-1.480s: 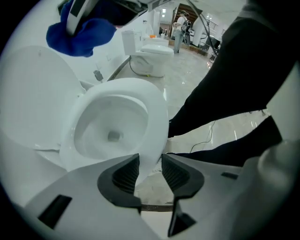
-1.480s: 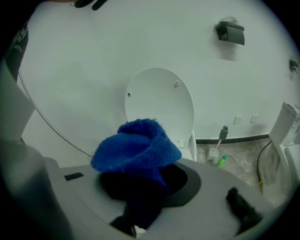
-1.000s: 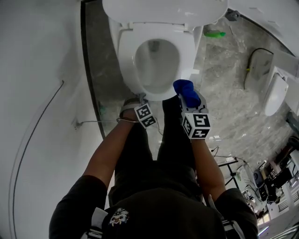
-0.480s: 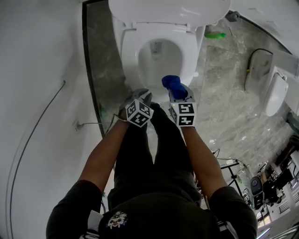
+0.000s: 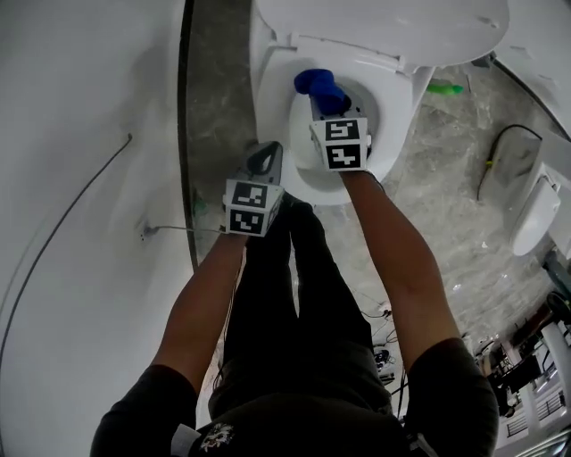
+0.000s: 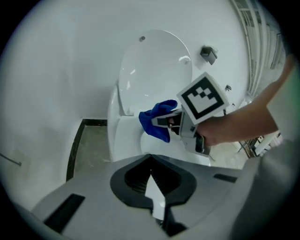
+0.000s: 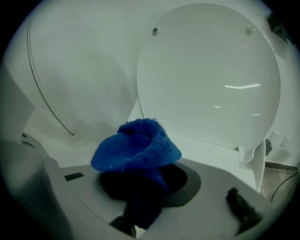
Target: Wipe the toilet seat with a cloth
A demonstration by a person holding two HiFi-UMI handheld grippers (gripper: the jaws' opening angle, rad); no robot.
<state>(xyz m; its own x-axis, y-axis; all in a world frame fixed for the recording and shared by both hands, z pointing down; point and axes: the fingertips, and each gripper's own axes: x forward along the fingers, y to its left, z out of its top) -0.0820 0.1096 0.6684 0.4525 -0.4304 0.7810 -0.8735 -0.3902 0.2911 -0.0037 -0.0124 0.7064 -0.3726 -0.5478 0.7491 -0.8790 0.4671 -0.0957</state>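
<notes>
The white toilet has its lid (image 5: 384,27) raised and its seat (image 5: 270,98) down around the bowl. My right gripper (image 5: 323,100) reaches over the bowl toward the back of the seat, shut on a bunched blue cloth (image 5: 315,83). In the right gripper view the cloth (image 7: 137,147) fills the jaws and hides the fingertips, with the lid (image 7: 206,79) behind it. My left gripper (image 5: 265,158) hovers beside the seat's front left rim. Its jaws have just been closing and stand shut with nothing between them (image 6: 151,161). The left gripper view shows the right gripper with the cloth (image 6: 157,122) above the seat (image 6: 123,138).
A white curved wall (image 5: 80,178) runs along the left, edged by a dark strip (image 5: 189,134). On the marble floor to the right lie a green item (image 5: 443,87), a black cable (image 5: 500,143) and a white fixture (image 5: 533,219). The person's dark-trousered legs (image 5: 294,294) stand before the toilet.
The right gripper carried the blue cloth from the seat's front rim forward over the bowl toward the back. The left gripper drew away from the front rim, rolled, and closed its jaws.
</notes>
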